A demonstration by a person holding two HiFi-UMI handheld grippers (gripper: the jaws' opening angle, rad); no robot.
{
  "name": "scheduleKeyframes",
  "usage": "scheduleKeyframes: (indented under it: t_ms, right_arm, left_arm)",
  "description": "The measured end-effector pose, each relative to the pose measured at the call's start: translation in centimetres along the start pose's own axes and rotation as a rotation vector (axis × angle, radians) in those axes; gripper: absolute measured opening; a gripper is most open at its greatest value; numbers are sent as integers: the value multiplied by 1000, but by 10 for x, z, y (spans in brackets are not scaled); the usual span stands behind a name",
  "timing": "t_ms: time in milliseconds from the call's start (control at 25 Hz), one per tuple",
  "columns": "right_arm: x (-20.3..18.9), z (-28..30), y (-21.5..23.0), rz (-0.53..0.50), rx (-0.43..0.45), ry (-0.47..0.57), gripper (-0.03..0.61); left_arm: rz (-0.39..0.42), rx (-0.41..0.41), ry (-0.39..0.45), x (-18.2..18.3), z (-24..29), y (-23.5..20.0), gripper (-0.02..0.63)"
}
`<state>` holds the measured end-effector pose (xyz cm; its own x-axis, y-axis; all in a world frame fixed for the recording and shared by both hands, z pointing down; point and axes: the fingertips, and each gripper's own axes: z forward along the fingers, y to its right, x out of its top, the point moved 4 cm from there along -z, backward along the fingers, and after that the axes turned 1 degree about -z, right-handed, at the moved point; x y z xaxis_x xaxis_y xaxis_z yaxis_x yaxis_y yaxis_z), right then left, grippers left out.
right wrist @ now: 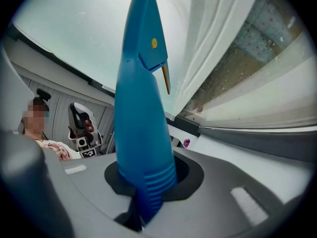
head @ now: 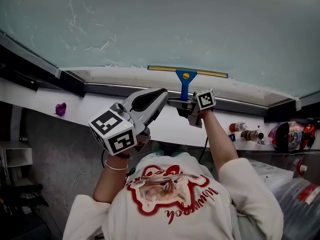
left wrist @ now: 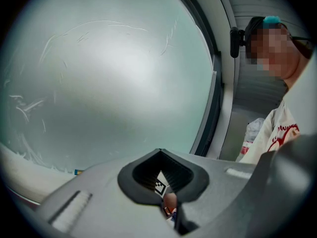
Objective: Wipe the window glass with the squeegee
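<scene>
Right gripper (head: 182, 104) is clamped tight on the blue handle of the squeegee (head: 185, 82), dead centre in the head view. The yellow-edged blade lies across the bottom edge of the window glass (head: 160, 19). Left gripper (head: 161, 95) sits just left of it, jaws pressed together, nothing between them.

One squeegee (head: 185, 81), one pane (head: 165, 24), one sill (head: 35, 101). Two grippers, left gripper (head: 163, 94) and right gripper (head: 183, 104), each with one marker cube: left cube (head: 114, 131), right cube (head: 205, 99), two in all. One person (head: 220, 141), one shirt (head: 200, 214) with one print (head: 167, 191), one bracelet (head: 116, 167), one purple thing (head: 60, 109), two small bottles (head: 239, 127) (head: 250, 134), plus red gear (head: 292, 134) too blurred for counting.
</scene>
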<state>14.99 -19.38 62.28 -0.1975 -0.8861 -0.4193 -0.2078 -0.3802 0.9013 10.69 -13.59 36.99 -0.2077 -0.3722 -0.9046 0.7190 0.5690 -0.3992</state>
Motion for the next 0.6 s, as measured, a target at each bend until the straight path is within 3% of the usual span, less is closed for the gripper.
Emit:
scheduleKeyframes:
  t_ms: [240, 600]
  right_arm:
    - [-9, -3, 12, 36, -3, 4, 71]
    - [-8, -9, 9, -87, -49, -7, 25]
  left_arm:
    - [-7, 15, -3, -8, -2, 1, 0]
    - [-20, 71, 13, -19, -19, 4, 0]
